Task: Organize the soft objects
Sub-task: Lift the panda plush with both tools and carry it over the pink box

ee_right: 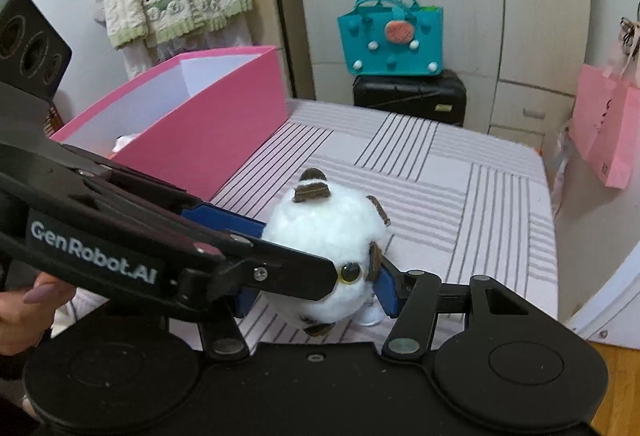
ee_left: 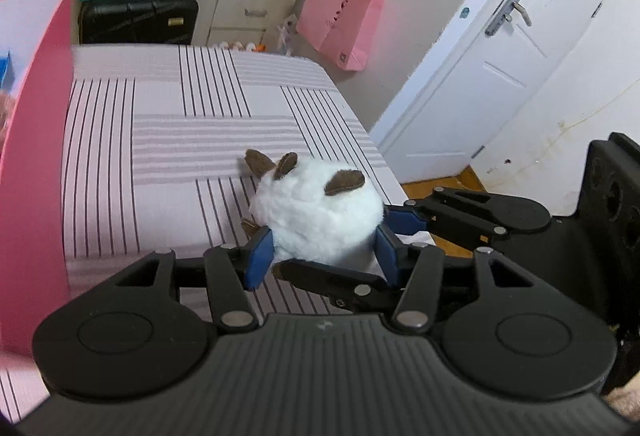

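The round, fluffy white toy animal with brown felt ears (ee_left: 316, 213) (ee_right: 328, 252) sits over the striped bed (ee_left: 180, 139) (ee_right: 460, 203), near its front corner. Both claws squeeze it. The left claw (ee_left: 322, 254) (ee_right: 280, 248) holds its sides, and the right claw (ee_right: 316, 298) (ee_left: 400, 220) pinches it too. Its shiny eye (ee_right: 349, 272) faces the right claw. It is ball-shaped, with no long side. An open pink cardboard box (ee_right: 208, 131) (ee_left: 36, 155) stands on the bed to the left.

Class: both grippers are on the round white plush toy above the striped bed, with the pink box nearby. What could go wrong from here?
1. The left gripper and right gripper both pinch the round white plush toy with brown ears; pulling apart may tear it.
2. The fluffy ball may slip onto the striped bed.
3. The open pink cardboard box lies aside; the crossed arms could bump it.
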A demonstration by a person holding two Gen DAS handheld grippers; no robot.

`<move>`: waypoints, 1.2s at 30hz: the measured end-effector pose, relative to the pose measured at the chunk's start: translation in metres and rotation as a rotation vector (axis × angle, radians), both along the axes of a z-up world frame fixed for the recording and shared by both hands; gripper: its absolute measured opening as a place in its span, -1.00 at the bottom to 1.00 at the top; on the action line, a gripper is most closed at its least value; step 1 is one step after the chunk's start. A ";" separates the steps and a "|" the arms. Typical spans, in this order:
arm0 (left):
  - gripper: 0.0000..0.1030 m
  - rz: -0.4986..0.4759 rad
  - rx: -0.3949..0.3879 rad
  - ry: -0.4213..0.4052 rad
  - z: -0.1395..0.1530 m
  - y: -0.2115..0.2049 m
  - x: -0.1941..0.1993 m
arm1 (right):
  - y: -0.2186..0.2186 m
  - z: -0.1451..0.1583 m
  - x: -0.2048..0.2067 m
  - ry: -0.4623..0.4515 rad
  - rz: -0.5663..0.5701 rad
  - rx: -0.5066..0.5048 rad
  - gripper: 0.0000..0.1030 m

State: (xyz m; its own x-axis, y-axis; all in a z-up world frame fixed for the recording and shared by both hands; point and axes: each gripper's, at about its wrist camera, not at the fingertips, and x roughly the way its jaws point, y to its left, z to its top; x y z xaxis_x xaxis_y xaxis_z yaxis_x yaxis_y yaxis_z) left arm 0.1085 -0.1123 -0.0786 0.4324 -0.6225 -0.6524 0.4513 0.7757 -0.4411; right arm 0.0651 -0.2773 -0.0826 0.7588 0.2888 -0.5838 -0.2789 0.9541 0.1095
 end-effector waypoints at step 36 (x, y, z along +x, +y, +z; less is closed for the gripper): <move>0.01 0.065 -0.016 0.118 0.064 0.130 -0.105 | 0.113 0.065 -0.068 0.042 0.388 -0.052 0.22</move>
State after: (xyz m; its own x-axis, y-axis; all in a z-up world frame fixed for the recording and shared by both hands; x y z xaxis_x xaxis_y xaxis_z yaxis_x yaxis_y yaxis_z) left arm 0.0033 0.0177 -0.0143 0.3929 -0.6065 -0.6912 0.3440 0.7940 -0.5011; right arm -0.0028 -0.1644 -0.0178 0.5740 0.5187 -0.6336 -0.6163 0.7831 0.0828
